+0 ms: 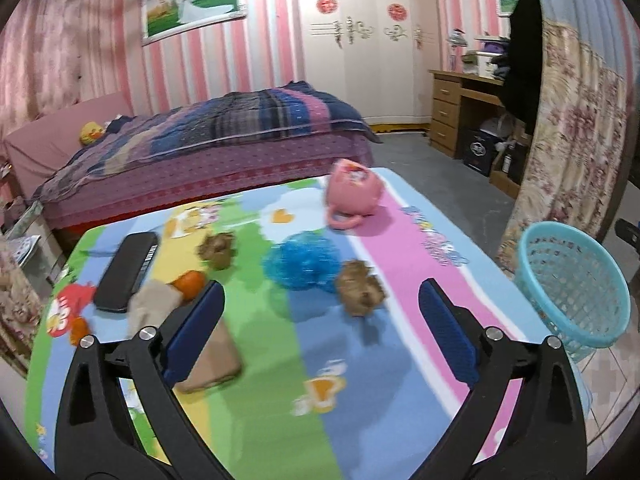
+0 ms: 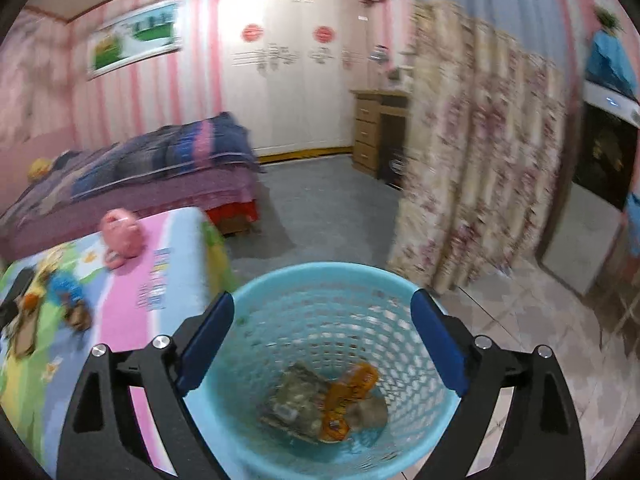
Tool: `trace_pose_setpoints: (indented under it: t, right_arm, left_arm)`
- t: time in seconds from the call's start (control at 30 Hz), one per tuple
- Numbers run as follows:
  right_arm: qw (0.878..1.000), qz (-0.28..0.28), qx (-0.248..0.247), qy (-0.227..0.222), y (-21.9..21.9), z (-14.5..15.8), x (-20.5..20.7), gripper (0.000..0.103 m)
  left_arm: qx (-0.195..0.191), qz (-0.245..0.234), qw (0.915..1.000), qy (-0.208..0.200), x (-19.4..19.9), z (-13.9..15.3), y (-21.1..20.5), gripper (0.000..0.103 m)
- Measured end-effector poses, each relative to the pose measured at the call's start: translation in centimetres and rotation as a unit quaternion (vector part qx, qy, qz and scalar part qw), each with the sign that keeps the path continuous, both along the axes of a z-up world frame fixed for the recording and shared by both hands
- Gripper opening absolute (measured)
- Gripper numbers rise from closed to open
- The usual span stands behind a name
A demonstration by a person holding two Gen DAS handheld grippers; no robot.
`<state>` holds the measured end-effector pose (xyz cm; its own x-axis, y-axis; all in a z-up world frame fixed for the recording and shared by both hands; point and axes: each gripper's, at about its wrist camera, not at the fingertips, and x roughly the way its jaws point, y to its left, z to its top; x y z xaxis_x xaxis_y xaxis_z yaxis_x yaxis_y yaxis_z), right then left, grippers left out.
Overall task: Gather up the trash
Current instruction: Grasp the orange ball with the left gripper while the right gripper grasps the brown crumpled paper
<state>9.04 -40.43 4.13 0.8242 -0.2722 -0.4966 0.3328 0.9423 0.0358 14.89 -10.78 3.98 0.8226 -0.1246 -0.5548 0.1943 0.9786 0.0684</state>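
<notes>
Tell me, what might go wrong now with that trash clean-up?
The crumpled brown wads lie close to things that look like keepers, a blue puff and a black case; the open left gripper could catch those instead. The blue basket stands off the table's edge, so a wad let go early might miss it. Both views are blurred, so aim may be off.

Bare table (image 1: pixel 256 380) left open at 6 o'clock, paper wads (image 1: pixel 362 288) crowded at 12, basket (image 2: pixel 328 280) mouth unobstructed, curtain (image 2: pixel 472 168) hung at 2 o'clock.
</notes>
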Motion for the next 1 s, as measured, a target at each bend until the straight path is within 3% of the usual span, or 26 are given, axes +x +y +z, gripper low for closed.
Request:
trace_pose_setpoints:
  t: [0.2, 0.37, 0.5, 0.67, 0.83, 1.0]
  right_arm:
    - [0.997, 0.075, 0.000, -0.010, 5.7, 0.8, 1.1, 0.091]
    - [0.992, 0.127, -0.024, -0.001, 11.4, 0.5, 3.0, 0.091]
    - [0.986, 0.168, -0.025, 0.002, 15.5, 0.6, 5.0, 0.091]
    - [0.981, 0.193, -0.022, 0.004, 18.9, 0.7, 7.9, 0.091]
    - [0.978, 0.204, -0.034, 0.031, 21.8, -1.7, 10.5, 0.091]
    - [0.976, 0.209, -0.029, 0.060, 22.6, -4.5, 11.4, 0.091]
  left_arm:
    - [0.007, 0.044, 0.9988, -0.020, -0.5, 0.9, 5.3, 0.097]
    - [-0.005, 0.080, 0.9967, -0.008, 0.5, 0.2, 10.5, 0.097]
    - [0.005, 0.126, 0.9920, 0.006, 1.4, -0.8, 15.8, 0.097]
    - [-0.031, 0.188, 0.9811, 0.034, 2.7, -1.9, 22.5, 0.097]
    - [-0.035, 0.204, 0.9769, 0.053, 3.9, -3.8, 26.0, 0.097]
    - [-0.018, 0.207, 0.9729, 0.102, 5.7, -7.2, 27.5, 0.097]
